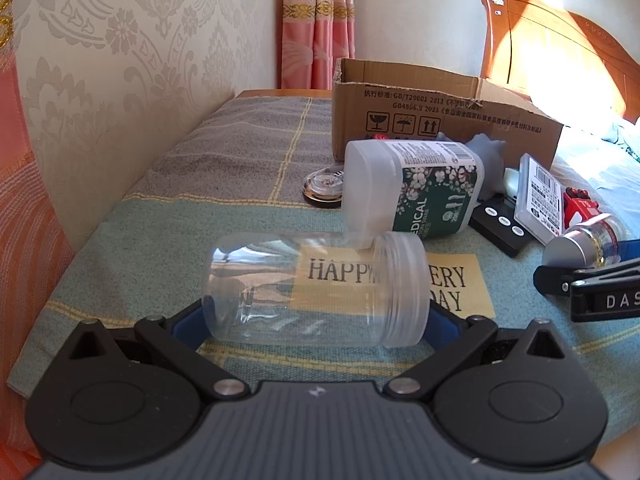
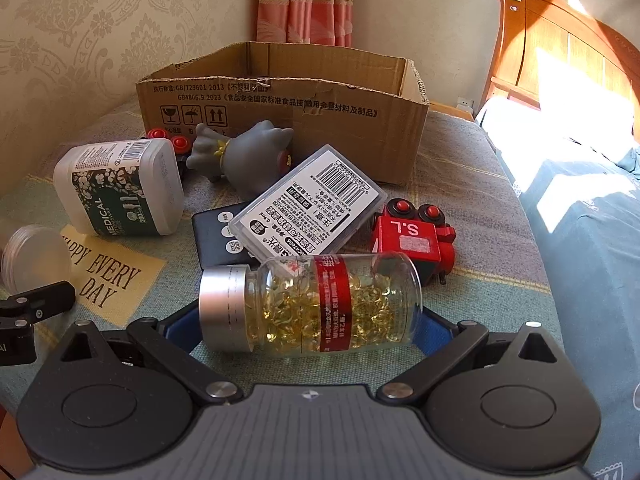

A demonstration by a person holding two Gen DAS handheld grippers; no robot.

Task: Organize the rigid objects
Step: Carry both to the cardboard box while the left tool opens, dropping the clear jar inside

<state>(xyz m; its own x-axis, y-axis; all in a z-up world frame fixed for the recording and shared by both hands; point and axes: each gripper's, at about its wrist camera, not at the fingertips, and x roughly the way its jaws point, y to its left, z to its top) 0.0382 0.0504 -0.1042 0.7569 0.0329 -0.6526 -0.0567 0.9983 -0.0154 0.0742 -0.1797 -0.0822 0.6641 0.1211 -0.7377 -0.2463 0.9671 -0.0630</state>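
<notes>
Here the left gripper (image 1: 316, 316) straddles the empty jar (image 1: 316, 290) and the right gripper (image 2: 308, 320) the capsule bottle (image 2: 310, 306), fingers wide, both lying sideways before the cardboard box (image 2: 280, 120), apparently for loading.

Both wrist cameras sit low over the bed, looking toward the cardboard box (image 1: 440, 112) and wall; left view is further left, and both share the swab tub (image 2: 120, 188).
</notes>
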